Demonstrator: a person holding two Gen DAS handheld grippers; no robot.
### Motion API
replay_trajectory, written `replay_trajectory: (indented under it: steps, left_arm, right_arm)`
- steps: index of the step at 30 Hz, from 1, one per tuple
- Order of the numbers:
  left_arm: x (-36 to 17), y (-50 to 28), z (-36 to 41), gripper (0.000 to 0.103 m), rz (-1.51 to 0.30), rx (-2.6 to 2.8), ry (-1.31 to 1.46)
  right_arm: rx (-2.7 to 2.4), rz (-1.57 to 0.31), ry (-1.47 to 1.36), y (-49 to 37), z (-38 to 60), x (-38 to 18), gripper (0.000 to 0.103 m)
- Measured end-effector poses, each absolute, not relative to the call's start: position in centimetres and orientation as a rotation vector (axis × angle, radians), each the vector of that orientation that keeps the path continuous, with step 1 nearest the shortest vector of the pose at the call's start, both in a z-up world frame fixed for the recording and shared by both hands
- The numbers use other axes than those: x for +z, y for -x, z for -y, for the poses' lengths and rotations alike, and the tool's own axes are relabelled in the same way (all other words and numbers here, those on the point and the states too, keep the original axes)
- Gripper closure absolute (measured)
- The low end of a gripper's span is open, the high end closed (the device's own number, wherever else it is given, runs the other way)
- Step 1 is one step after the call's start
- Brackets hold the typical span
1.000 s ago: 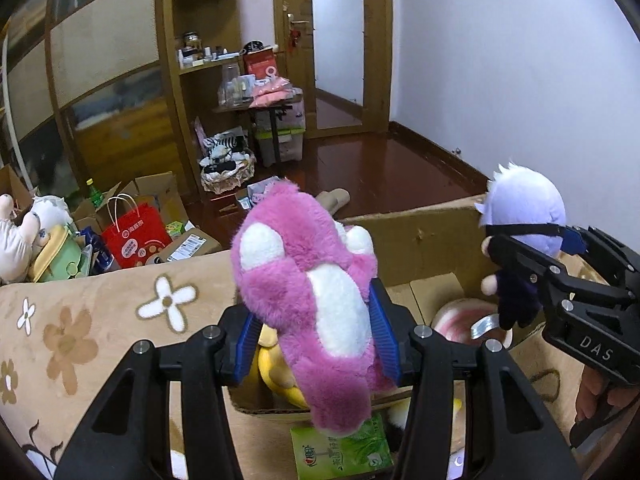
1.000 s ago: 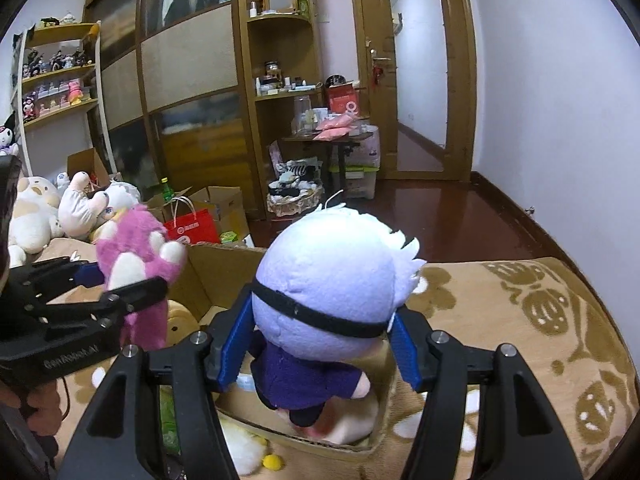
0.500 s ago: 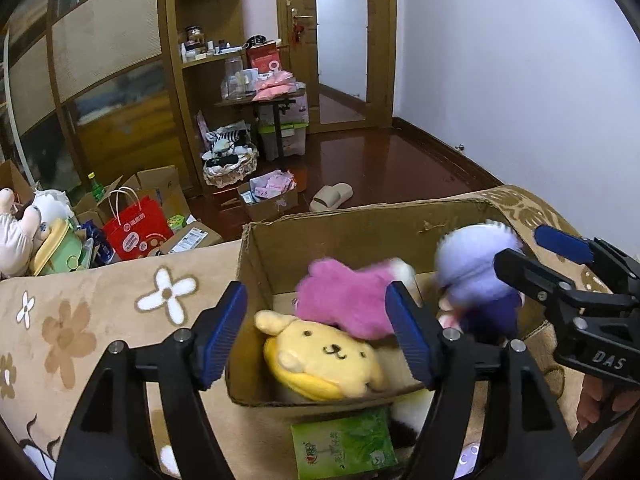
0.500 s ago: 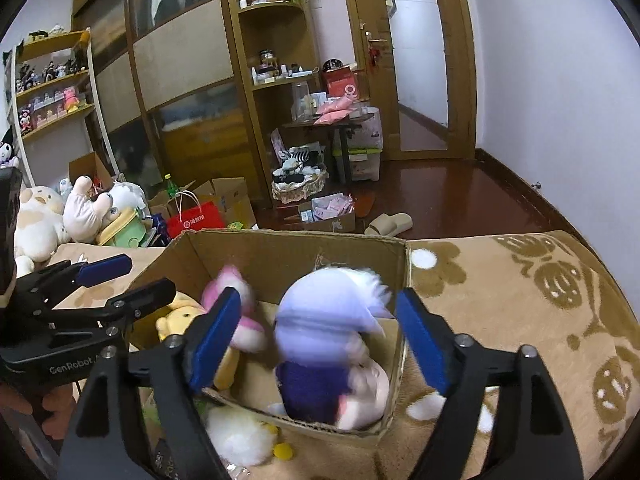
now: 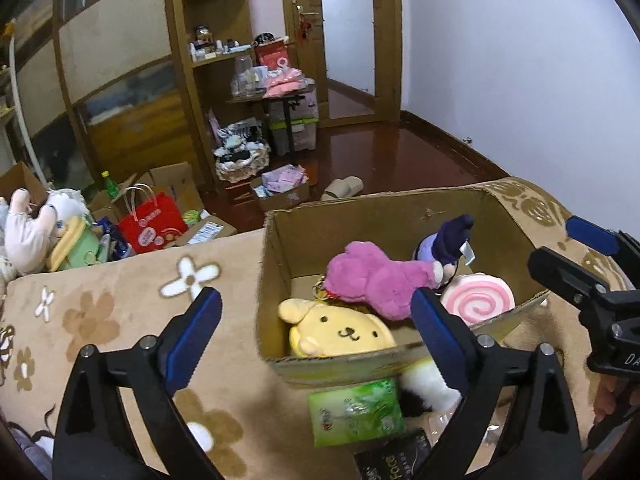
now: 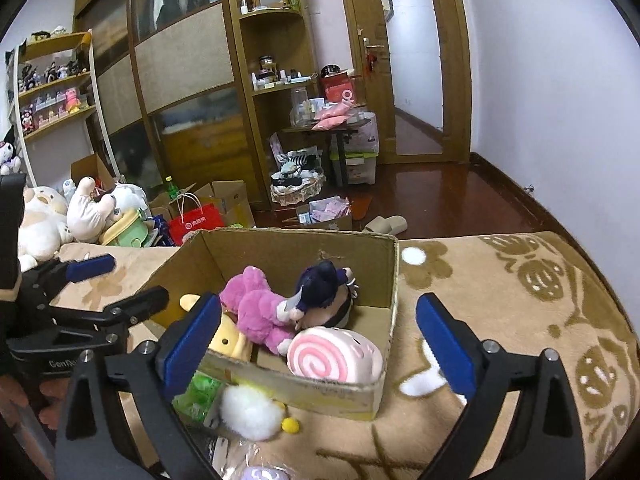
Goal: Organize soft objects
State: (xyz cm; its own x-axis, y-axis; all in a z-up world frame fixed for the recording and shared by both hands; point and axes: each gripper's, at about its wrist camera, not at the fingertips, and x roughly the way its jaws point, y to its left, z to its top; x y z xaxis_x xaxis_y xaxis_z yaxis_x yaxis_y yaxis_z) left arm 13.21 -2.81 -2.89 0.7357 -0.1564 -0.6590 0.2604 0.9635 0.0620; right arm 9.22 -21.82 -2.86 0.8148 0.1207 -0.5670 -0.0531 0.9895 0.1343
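An open cardboard box (image 5: 360,208) (image 6: 296,246) sits on a tan flowered blanket. Inside lie a pink plush (image 5: 376,276) (image 6: 256,308), a purple-haired doll (image 5: 448,244) (image 6: 324,292) head down, a yellow dog plush (image 5: 340,328) (image 6: 228,340) and a pink swirl cushion (image 5: 476,300) (image 6: 336,354). My left gripper (image 5: 316,336) is open and empty above the box's near edge. My right gripper (image 6: 316,344) is open and empty over the box; it also shows in the left wrist view (image 5: 576,256).
A green packet (image 5: 356,412) and a white fluffy toy (image 6: 248,412) lie in front of the box. More plush toys (image 6: 44,220) pile at the left. A red bag (image 5: 154,224), cartons, shelves and a small table stand on the floor beyond.
Both grippers opened and let go. The pink plush and the purple-haired doll dropped into the box and now lie still there. Both grippers have opened wider.
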Motion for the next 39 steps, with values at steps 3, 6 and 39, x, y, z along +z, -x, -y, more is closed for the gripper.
replay_trajectory:
  steps: [3, 6, 39]
  left_arm:
    - [-2.3, -12.3, 2.2, 0.005, -0.705, -0.224, -0.14]
    - [-2.1, -11.3, 1.3, 0.005, -0.719, -0.213, -0.118]
    - [-1.1, -4.3, -1.8, 0.004, -0.879, -0.151, -0.028]
  right_arm:
    - [0.091, -0.611, -0.109, -8.4, 21.8, -2.5, 0.0]
    - [0.086, -0.608, -0.095, -7.3, 21.8, -2.1, 0.0]
    - [0.099, -0.688, -0.02, 0.6, 18.7, -2.4, 0.0]
